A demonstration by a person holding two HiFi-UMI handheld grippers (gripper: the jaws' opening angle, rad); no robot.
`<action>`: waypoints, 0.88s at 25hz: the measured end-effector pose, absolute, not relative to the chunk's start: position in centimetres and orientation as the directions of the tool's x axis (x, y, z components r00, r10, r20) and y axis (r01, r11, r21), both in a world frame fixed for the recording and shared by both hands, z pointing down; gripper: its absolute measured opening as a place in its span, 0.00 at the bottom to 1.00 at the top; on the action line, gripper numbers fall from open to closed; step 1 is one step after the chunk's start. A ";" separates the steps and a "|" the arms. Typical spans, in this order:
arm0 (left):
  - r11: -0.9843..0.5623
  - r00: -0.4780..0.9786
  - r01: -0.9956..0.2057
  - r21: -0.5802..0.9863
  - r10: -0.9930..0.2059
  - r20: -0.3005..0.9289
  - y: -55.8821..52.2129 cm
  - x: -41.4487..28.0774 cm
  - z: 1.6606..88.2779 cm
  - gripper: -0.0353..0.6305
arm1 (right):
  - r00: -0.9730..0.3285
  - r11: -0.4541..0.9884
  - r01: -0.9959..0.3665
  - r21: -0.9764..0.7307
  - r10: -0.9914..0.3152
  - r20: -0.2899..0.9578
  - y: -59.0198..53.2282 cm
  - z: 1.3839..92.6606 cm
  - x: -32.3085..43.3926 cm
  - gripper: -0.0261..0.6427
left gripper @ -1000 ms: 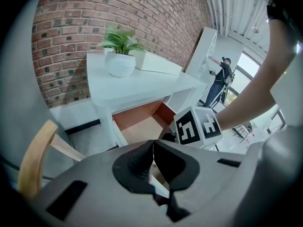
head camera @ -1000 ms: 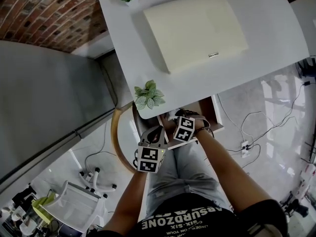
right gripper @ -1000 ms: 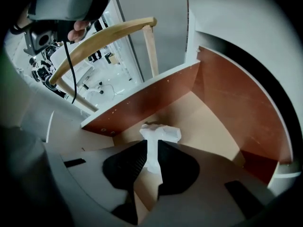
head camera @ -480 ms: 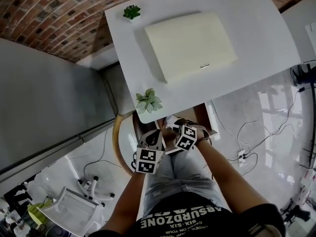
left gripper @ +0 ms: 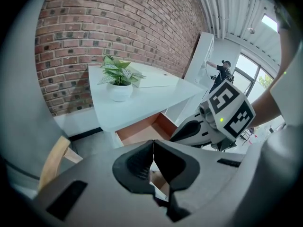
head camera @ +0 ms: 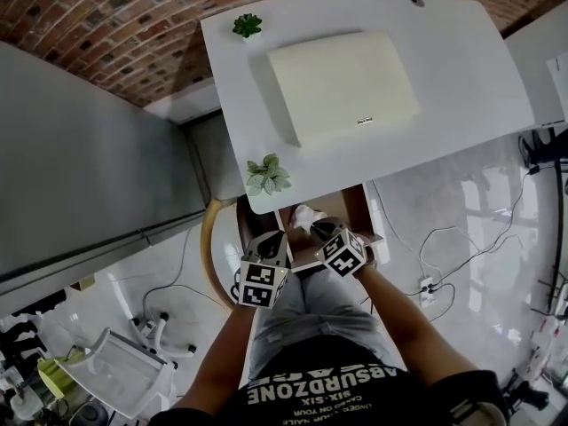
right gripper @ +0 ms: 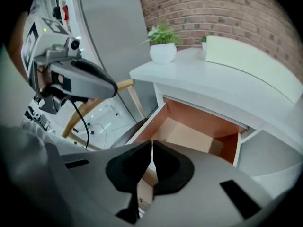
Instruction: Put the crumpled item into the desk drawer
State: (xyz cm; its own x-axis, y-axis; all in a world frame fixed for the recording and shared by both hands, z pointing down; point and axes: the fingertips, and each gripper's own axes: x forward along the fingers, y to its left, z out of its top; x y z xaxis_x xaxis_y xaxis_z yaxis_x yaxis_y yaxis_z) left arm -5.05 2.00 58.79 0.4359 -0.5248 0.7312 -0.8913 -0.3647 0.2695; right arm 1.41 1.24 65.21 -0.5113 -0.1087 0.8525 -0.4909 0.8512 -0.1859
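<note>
Jaws first: both pairs are pressed together with nothing between them. My left gripper (left gripper: 153, 148) is shut tip to tip, and so is my right gripper (right gripper: 152, 146), and neither has hold of anything.

What's changed in the last second, going by the head view: my right gripper was pushed up against the front of the open drawer (head camera: 354, 204), right by the white crumpled item (head camera: 306, 215). Now it has backed off toward my lap, and the crumpled item hasn't come with it. It looks to be lying inside the drawer near the front left, at about 12 o'clock from the gap between my two grippers and just beyond their tips. I can't pick it out in either gripper view, so I'm only going on the head view there.

My left gripper has barely shifted. It sits close beside the right one, at its 9 o'clock, pointing at the drawer, with the potted plant (head camera: 267, 176) on the worktop (head camera: 461, 78) edge at roughly 12 o'clock from it.

So my read is that the drop is done and the item is where the task wants it. The drawer is still pulled out, though. If closing it counts, that would be the only step left, and shut jaws should work fine for nudging the front.
</note>
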 end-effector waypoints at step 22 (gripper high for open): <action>-0.353 0.444 -0.893 0.278 -0.600 0.666 1.8 -4.3 54.1 0.06 | -0.652 0.767 -0.590 -0.253 -0.267 0.710 1.0 54.9 1.0 0.03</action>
State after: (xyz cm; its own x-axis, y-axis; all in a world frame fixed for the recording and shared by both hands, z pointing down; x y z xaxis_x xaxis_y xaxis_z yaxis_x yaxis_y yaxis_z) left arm -4.31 1.81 54.05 0.4442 -0.5995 0.6657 -0.8933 -0.3527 0.2785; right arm 0.99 0.97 54.86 -0.6516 -0.2673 0.7099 -0.5902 0.7665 -0.2532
